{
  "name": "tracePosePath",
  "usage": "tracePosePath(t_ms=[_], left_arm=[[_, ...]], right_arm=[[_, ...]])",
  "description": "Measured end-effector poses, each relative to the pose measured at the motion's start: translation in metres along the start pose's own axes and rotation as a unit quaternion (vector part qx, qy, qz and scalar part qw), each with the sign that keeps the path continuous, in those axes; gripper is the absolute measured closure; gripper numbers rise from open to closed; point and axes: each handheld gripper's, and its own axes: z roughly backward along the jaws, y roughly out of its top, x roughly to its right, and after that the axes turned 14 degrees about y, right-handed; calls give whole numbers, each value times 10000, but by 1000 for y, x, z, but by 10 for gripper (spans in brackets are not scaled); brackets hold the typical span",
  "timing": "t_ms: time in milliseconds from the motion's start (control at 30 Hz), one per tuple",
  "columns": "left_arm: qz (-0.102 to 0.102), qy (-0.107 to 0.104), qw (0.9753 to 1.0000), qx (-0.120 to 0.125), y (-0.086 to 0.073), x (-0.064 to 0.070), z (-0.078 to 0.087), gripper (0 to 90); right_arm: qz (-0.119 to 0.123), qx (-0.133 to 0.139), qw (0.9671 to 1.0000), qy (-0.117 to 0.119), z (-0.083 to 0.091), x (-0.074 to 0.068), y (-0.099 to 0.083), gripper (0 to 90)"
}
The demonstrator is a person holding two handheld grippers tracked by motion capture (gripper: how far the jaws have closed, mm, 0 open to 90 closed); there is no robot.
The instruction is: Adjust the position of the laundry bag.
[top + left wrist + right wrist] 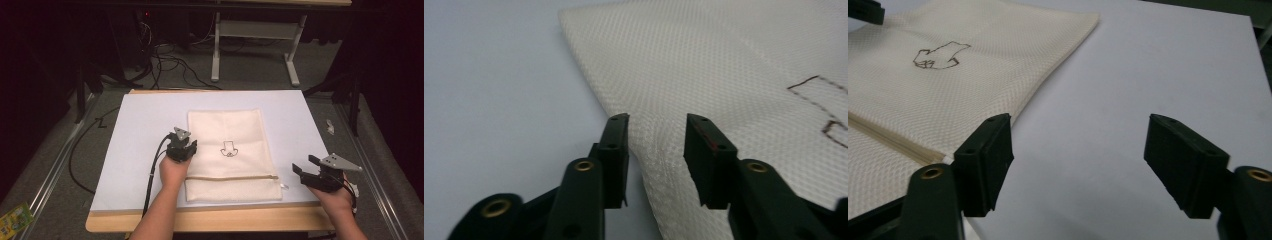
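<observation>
Bag (230, 150), cream mesh, lies flat mid-table, zip toward the person; left gripper (656, 131) narrowly parted astride its left edge, likely to pinch; right gripper (1078, 150) wide, beside the zip end, apart.

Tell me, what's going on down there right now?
Left gripper open at the cloth bag's left edge. Right gripper open, off to the side. Bag flat, zip closed. Nothing in the way.

Dim dark surroundings, evenly lit white sheet (150, 130), soft faint shadows, blurred close-up foregrounds
</observation>
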Motion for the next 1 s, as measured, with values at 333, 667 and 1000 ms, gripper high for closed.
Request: tracePosePath(t_ms=[333,667,1000], left_arm=[[-377,-230,9985,308,-56,-33,96,368],[151,-245,9994,202,-63,-49,95,352],[-302,-247,9982,465,-59,-37,95,351]], right_arm=[[41,-39,9997,219,-2,-7,-1,385],[-20,-562,9974,447,-21,-16,-3,520],[135,-794,9943,699,-29,-36,2,900]])
